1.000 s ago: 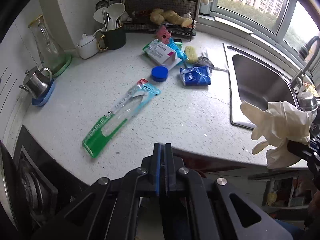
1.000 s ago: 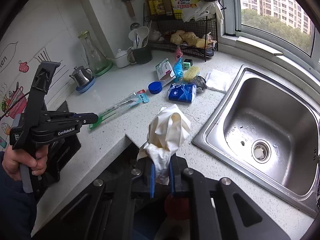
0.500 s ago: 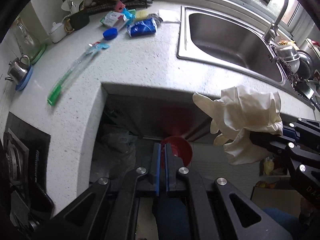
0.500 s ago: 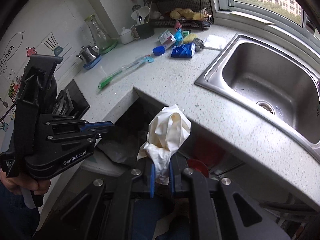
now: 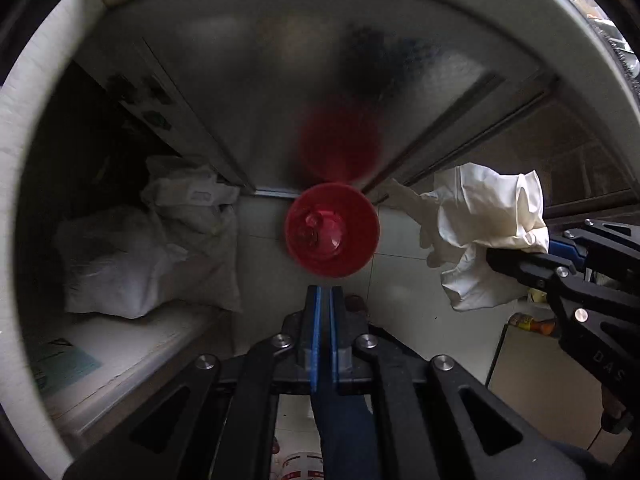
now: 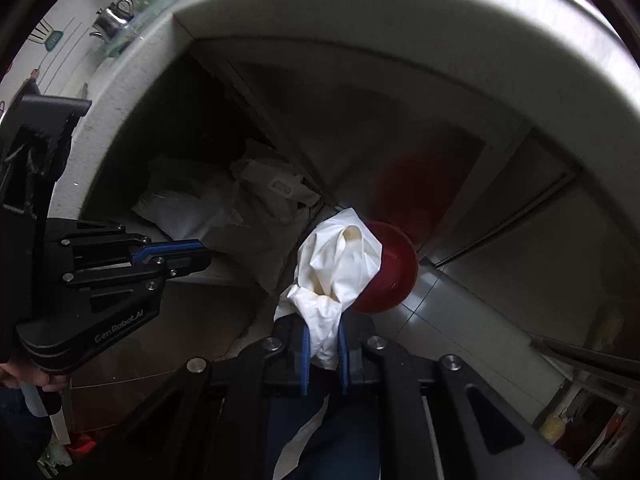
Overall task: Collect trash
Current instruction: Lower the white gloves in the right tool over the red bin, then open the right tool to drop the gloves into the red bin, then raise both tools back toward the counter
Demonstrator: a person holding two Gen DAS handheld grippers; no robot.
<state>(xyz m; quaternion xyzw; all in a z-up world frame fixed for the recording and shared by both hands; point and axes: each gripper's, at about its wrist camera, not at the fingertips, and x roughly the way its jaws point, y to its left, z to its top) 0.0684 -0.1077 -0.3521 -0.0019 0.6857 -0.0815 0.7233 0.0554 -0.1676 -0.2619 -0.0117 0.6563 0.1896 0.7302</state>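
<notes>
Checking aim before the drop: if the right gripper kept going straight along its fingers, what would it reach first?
Probably the red bin. The right gripper, shut on the white glove, points at it, the glove overlapping its rim. Depth is unclear, so the gap cannot be judged.

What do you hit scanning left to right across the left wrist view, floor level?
White sacks → red bin → crumpled white glove → right gripper shut on the glove. The left gripper sits below the bin, shut and empty.
</notes>
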